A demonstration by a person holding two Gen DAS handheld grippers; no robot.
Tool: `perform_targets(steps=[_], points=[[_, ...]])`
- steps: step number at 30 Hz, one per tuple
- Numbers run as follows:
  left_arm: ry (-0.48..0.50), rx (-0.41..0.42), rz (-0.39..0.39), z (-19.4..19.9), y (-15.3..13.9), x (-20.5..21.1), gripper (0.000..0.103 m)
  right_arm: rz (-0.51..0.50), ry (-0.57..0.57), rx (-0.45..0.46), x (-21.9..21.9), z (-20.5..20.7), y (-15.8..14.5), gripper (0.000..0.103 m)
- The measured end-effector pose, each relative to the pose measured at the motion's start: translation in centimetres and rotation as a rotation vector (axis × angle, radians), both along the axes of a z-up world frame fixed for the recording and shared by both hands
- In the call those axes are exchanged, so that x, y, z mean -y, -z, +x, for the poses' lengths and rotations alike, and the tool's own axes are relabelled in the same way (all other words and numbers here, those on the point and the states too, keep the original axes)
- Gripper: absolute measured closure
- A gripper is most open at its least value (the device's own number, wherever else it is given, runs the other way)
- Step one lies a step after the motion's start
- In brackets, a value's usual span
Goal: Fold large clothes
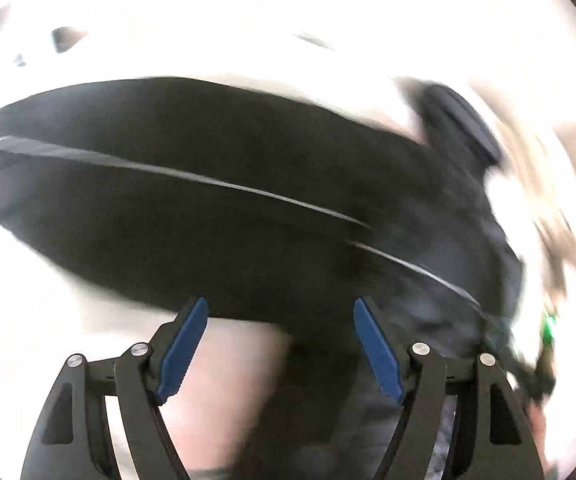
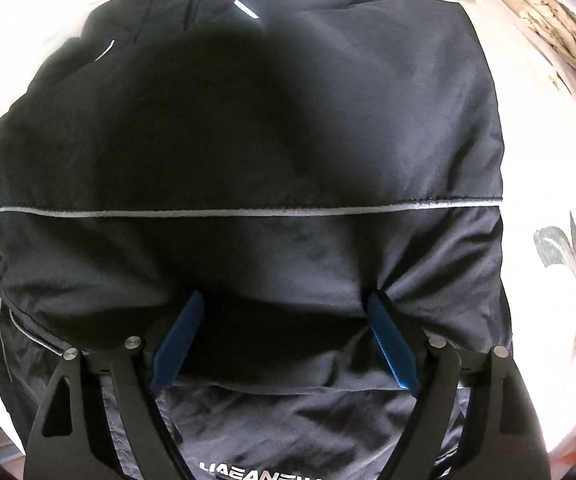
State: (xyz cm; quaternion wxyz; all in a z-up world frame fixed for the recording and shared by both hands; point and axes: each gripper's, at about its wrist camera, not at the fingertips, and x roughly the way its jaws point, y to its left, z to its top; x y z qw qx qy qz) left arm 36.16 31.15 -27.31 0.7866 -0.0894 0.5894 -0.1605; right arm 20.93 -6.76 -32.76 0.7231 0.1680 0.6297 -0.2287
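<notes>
A large black jacket (image 2: 272,152) with thin grey reflective piping lies spread on a pale patterned bed sheet (image 2: 547,184). It fills the right wrist view, collar at the top, a white logo at the bottom. My right gripper (image 2: 286,300) is open, its blue-padded fingers (image 2: 391,344) pressed against a folded edge of the jacket. In the left wrist view the jacket (image 1: 208,184) is blurred and stretches across the middle. My left gripper (image 1: 282,304) is open and empty, just above the jacket's near edge.
The bed sheet (image 1: 248,20) is very bright around the jacket in the left wrist view. A beige rumpled fabric (image 2: 551,24) lies along the top right edge of the bed. Grey leaf prints (image 2: 563,248) mark the sheet at right.
</notes>
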Motion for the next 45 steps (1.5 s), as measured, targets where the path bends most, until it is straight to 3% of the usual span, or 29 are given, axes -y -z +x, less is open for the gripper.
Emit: perform_targets(steps=[4, 9, 13, 17, 19, 20, 21, 24, 27, 33, 40, 45], points=[[-0.292, 0.0, 0.007, 2.6, -0.2, -11.4, 0.025, -0.013, -0.007, 0.008, 1.7, 0.0, 0.5, 0.014], [-0.56, -0.043, -0.111, 5.6, 2.0, -21.0, 0.025, -0.005, -0.007, 0.015, 1.0, 0.5, 0.4, 0.01], [-0.656, -0.057, -0.175, 8.0, 4.6, -23.3, 0.025, -0.004, -0.013, 0.025, 1.1, 0.0, 0.3, 0.009], [-0.661, -0.086, -0.145, 10.5, 7.1, -23.5, 0.026, -0.007, -0.012, 0.022, 0.7, 0.4, 0.4, 0.008], [-0.643, -0.073, -0.096, 11.3, 7.5, -23.3, 0.026, -0.012, -0.009, 0.021, 0.3, 0.6, 0.5, 0.008], [-0.637, -0.061, -0.074, 11.5, 7.3, -23.7, 0.031, -0.014, -0.008, 0.02, 0.1, 0.6, 0.6, 0.008], [-0.629, -0.053, -0.061, 11.6, 7.2, -23.7, 0.053, -0.014, -0.008, 0.02, 0.6, 0.5, 0.7, 0.008], [-0.562, -0.014, -0.013, 11.7, 6.3, -22.9, 0.083, -0.015, -0.005, 0.015, 0.5, 0.8, 0.6, 0.008], [-0.506, 0.06, 0.053, 11.0, 3.9, -21.3, 0.087, -0.011, -0.009, 0.018, 0.5, 0.9, 0.7, 0.007], [-0.339, 0.247, 0.007, 8.1, -3.5, -15.8, 0.089, -0.006, -0.012, 0.025, 0.5, 0.9, 0.9, 0.007], [0.029, 0.445, 0.002, 1.1, -11.5, -1.3, 0.089, 0.001, -0.03, 0.042, 0.9, 0.2, 1.0, 0.007], [0.283, 0.502, -0.051, -4.3, -13.9, 9.0, 0.089, 0.066, -0.032, 0.114, 1.2, -1.4, -1.0, 0.012]])
